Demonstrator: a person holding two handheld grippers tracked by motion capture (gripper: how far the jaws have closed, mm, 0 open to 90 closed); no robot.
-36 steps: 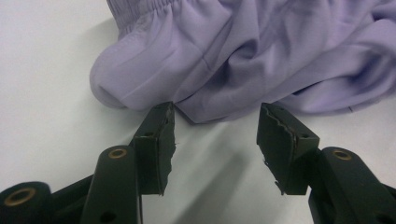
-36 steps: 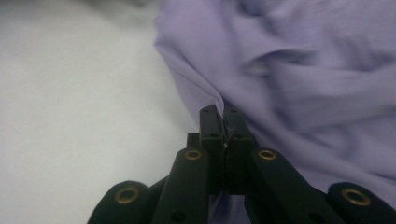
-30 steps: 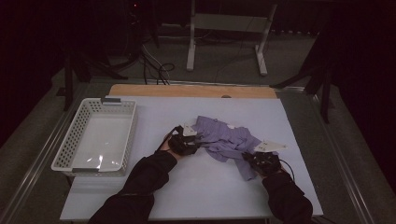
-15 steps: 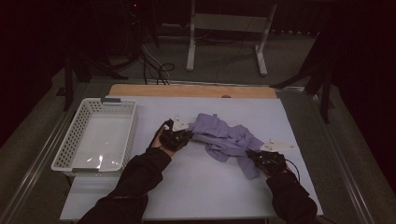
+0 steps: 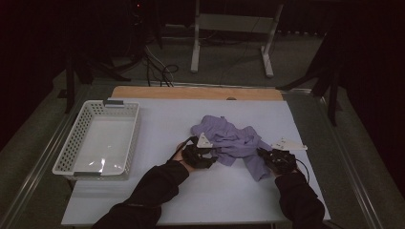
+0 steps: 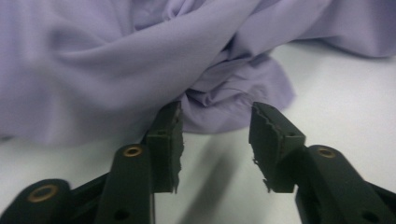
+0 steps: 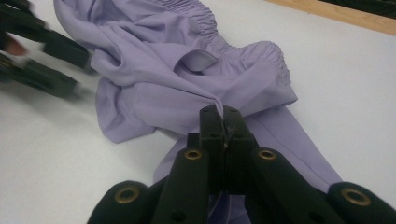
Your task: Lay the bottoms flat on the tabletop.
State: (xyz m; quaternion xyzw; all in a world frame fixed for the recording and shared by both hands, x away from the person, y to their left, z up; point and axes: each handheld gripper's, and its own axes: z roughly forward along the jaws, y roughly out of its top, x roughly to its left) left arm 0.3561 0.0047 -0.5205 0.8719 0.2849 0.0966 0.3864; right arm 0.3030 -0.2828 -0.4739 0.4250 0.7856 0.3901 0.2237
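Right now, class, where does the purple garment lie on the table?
In the high view the purple garment lies crumpled right of the table's middle, between the left tool and the right tool, well right of the white basket.

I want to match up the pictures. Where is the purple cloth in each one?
High view: the cloth lies mid-table, right of the basket.
Left gripper view: it spreads across the top, just past the open left gripper.
Right gripper view: it runs from the top left to the middle, pinched by the right gripper.
Shared landmark: the white table.

Smooth lilac cloth garment [image 5: 232,142] (matt table [image 5: 200,200]).
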